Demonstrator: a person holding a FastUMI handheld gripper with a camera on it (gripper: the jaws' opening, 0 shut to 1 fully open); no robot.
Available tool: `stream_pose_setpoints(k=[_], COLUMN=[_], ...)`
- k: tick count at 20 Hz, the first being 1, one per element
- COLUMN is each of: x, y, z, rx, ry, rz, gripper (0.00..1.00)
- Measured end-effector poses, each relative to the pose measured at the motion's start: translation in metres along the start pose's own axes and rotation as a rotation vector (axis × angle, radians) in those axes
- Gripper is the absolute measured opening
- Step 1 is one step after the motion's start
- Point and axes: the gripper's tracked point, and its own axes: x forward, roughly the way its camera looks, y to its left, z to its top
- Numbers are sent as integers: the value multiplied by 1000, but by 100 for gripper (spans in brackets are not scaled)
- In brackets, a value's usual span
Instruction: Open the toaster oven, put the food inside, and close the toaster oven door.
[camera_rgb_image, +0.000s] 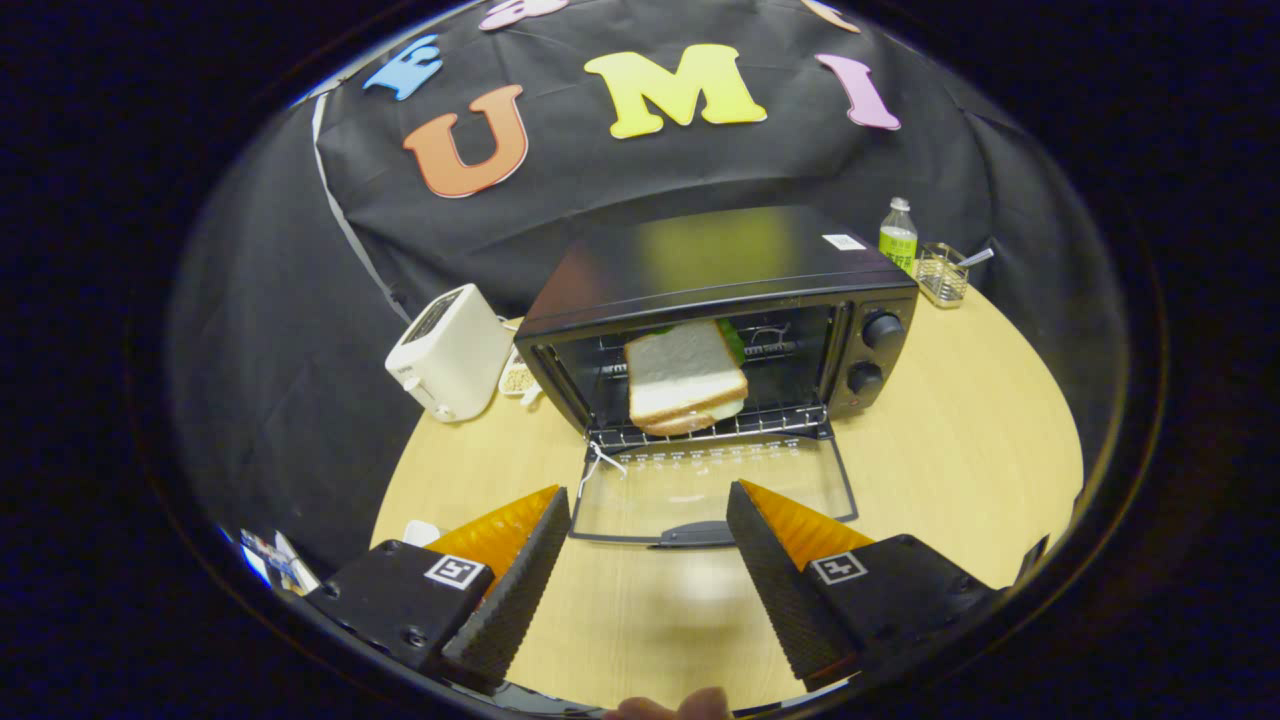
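Observation:
A black toaster oven (720, 300) stands on the round wooden table (960, 450) beyond my fingers. Its glass door (715, 490) hangs fully open, lying flat toward me, with its handle (695, 535) just ahead of the fingertips. A sandwich of white bread (684, 378) rests on the wire rack inside the oven, with a bit of green behind it. My gripper (648, 500) is open, fingers spread wide, nothing between them, hovering over the table in front of the door's handle.
A white toaster (447, 352) stands left of the oven, with a small white dish (517, 378) between them. Behind the oven on the right are a green bottle (898, 236) and a wire basket (942, 274). A fingertip (675, 706) shows below the gripper.

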Motion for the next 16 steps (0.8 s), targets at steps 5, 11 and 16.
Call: stream_pose_setpoints(k=[5, 11, 16], x=[-2, 24, 62], y=[-18, -50, -61], z=[-44, -95, -112], rx=[-46, -73, -50], ry=[60, 141, 175], rz=[-46, -98, -119], gripper=[100, 100, 100])
